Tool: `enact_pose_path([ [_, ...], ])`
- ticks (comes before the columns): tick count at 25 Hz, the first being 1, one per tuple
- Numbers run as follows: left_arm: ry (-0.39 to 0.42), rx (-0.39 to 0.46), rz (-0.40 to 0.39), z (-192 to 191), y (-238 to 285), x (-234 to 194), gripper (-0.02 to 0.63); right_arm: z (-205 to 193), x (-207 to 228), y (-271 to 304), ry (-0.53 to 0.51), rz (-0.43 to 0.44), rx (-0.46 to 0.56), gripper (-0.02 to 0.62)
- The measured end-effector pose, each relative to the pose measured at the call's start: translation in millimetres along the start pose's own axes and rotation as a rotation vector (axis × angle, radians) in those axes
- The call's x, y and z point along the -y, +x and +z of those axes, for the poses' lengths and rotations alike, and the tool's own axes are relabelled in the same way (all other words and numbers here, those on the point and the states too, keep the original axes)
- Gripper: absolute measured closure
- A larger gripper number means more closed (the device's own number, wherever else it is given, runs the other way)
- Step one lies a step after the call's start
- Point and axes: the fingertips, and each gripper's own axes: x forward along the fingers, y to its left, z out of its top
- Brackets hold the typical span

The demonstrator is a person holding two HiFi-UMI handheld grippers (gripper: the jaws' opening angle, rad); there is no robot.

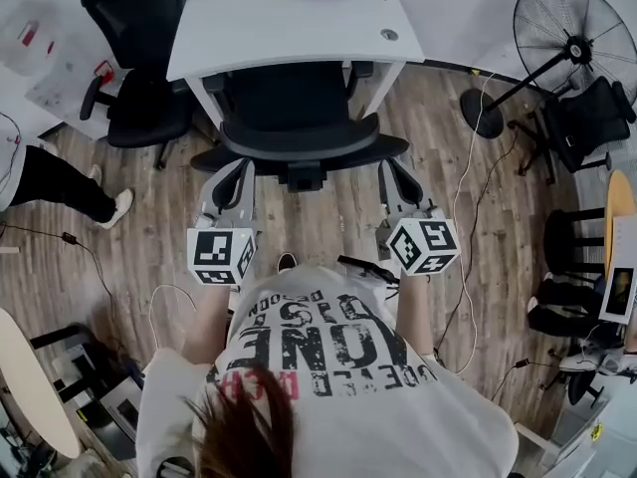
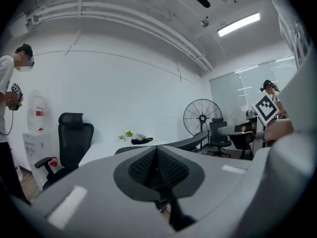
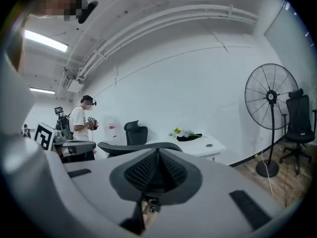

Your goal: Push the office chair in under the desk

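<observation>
The left gripper (image 1: 231,182) has its fingers pressed together, empty; the office chair (image 1: 294,103) stands just ahead of them, seemingly partly under the desk (image 1: 279,18); the right gripper (image 1: 398,182) is likewise closed on nothing. The chair looks heavy but free-rolling and apt to swivel; its stiff backrest (image 1: 299,145) suits an even, two-sided push.

The office chair (image 1: 299,127) stood close against the white surface (image 1: 269,18), leaving no passage between them. Behind the chair the wooden floor (image 1: 328,217) lay open. Left of the chair stood a second chair (image 1: 139,108) and a bystander's leg (image 1: 60,182). Right of it were a trailing cable (image 1: 468,207) and a floor fan (image 1: 572,33).
</observation>
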Motion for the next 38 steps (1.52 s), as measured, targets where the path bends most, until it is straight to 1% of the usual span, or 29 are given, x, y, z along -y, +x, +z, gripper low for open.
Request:
enact_pose_path([
  [4, -0.017, 0.035, 0.052, 14, -8, 4, 0.594, 11, 7, -8, -0.037, 0.004, 0.013, 0.569],
  [9, -0.04, 0.101, 0.101, 39, -23, 13, 0.594, 28, 5, -22, -0.058, 0.019, 0.043, 0.571],
  [14, -0.032, 0.159, 0.127, 62, -41, 27, 0.594, 44, -1, -41, -0.055, 0.04, 0.079, 0.571],
  [17, -0.028, 0.177, 0.142, 70, -52, 37, 0.594, 53, -3, -55, -0.058, 0.051, 0.101, 0.571],
  [22, -0.035, 0.176, 0.166, 69, -68, 61, 0.594, 55, -6, -80, -0.058, 0.077, 0.102, 0.571],
  [28, -0.048, 0.176, 0.184, 59, -86, 85, 0.594, 43, -14, -103, -0.071, 0.105, 0.084, 0.571],
  [34, -0.052, 0.195, 0.166, 59, -100, 106, 0.594, 37, -29, -118, -0.11, 0.127, 0.072, 0.571],
  [38, -0.097, 0.184, 0.162, 50, -108, 114, 0.594, 33, -35, -123, -0.113, 0.129, 0.068, 0.571],
])
